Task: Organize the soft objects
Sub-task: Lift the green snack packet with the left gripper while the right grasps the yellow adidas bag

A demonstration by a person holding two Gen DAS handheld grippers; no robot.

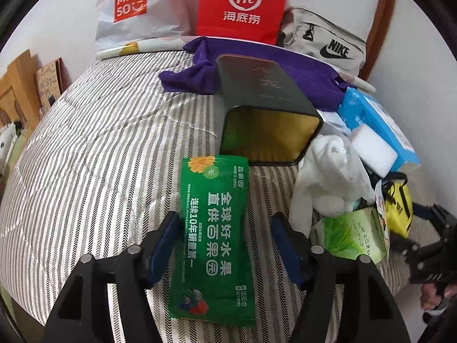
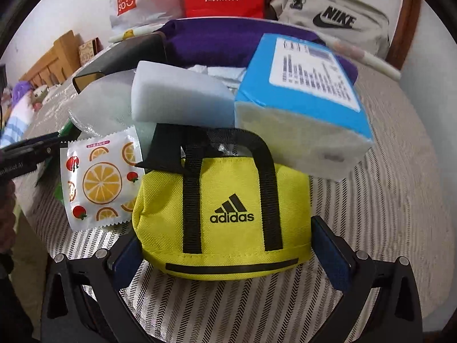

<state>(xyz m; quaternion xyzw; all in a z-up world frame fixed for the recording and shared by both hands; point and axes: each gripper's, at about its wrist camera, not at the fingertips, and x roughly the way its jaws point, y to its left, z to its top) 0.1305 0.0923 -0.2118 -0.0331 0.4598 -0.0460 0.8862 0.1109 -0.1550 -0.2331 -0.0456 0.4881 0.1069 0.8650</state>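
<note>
The left gripper (image 1: 225, 245) stood with its fingers (image 1: 165, 245) apart on both sides of a green wet-wipe packet (image 1: 214, 243). The pads did not press on it, so it had hold of nothing, and the packet lay flat on the striped bed cover (image 1: 100, 143). The far end of the packet almost touched the mouth of a dark box (image 1: 268, 134), which lay on its side just beyond.

The right gripper (image 2: 231, 251) was also open. Its fingers (image 2: 334, 254) stood on either side of a small yellow bag (image 2: 222, 217), maybe touching on the left side, but they did not squeeze it. The bag rested on the bed in front of a white sponge block (image 2: 182, 97) and a blue tissue pack (image 2: 302, 97). A fruit-print sachet (image 2: 100, 177) lay just beside the bag.

I judged that the packet was already put down and the bag was the next thing to take. To do it well, the fingers should go low around the body of the bag, not the black handles, and close gently, because the fabric gives way. The lift should be slow, as the tissue pack seemed to lean over the bag.
</note>
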